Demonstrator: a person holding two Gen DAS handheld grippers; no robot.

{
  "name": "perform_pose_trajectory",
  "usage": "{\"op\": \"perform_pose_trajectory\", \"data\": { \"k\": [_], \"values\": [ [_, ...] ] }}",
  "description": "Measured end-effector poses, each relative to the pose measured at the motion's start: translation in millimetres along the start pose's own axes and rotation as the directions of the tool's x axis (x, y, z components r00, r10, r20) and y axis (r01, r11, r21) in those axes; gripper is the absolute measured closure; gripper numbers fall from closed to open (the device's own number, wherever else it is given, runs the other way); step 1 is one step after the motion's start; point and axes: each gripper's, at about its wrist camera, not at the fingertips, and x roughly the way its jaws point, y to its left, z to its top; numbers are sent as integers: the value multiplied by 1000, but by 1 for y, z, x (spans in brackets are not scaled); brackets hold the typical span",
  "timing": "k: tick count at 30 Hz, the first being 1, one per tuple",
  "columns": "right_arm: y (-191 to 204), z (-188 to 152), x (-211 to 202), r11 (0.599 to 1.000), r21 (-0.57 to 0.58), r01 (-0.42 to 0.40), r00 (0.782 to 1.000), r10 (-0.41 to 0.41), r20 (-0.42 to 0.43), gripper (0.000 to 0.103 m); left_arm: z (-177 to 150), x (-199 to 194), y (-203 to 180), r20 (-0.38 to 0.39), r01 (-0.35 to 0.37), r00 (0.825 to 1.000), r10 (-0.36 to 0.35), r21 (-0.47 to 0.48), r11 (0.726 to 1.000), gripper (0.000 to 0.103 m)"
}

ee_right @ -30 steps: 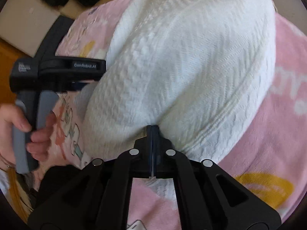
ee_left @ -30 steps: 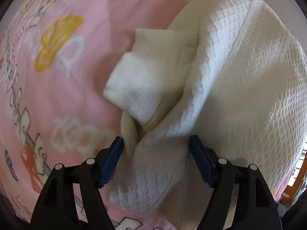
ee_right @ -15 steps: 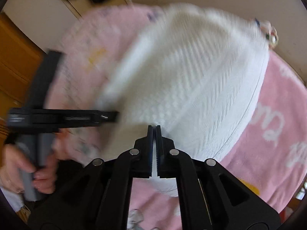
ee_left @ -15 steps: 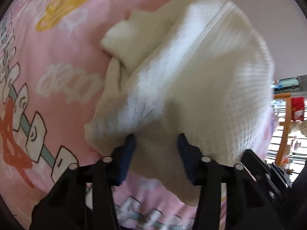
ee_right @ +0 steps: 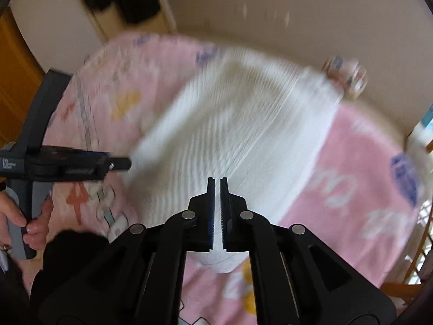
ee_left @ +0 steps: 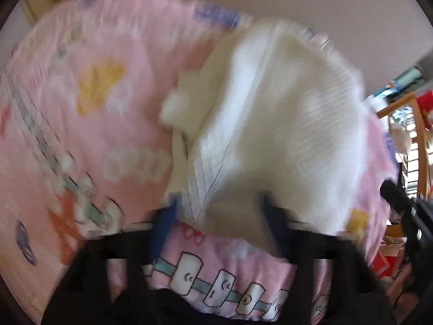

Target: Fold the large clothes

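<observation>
The left hand-held gripper (ee_left: 216, 211), jaws just spread, straddles the white sweater's (ee_left: 284, 124) near edge on the pink blanket (ee_left: 54, 135), while only the right view shows the right hand-held gripper (ee_right: 217, 187), jaws just parted slightly, gripping nothing.

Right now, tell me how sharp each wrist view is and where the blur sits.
Left wrist view: heavy motion blur throughout; the white knit garment, the pink printed bedspread and the left hand-held gripper all smear. Right wrist view: the right hand-held gripper is crisp, the garment streaks outward from it. Both views bend strongly at the fisheye edges.
</observation>
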Motion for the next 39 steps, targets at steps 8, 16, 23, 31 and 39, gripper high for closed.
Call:
{"op": "perform_pose_trajectory", "data": {
  "k": [8, 16, 23, 31, 39],
  "values": [
    [17, 15, -95, 993, 119, -25, 982, 2, 190, 6, 1, -139, -15, 202, -17, 979, 6, 50, 999, 8],
    [33, -4, -161, 906, 289, 308, 932, -349, 100, 6, -27, -206, -62, 312, -123, 949, 52, 215, 969, 8],
    [41, -29, -195, 858, 302, 414, 900, -436, 4, 6, -51, -215, -65, 284, -78, 958, 25, 177, 981, 8],
    [64, -27, -217, 872, 355, 336, 928, -371, 34, 6, -56, -208, -68, 274, -95, 961, 37, 199, 975, 8],
    [63, -13, -215, 865, 325, 383, 906, -420, 51, 6, -39, -194, -67, 210, -55, 977, 20, 160, 986, 8]
  ]
}}
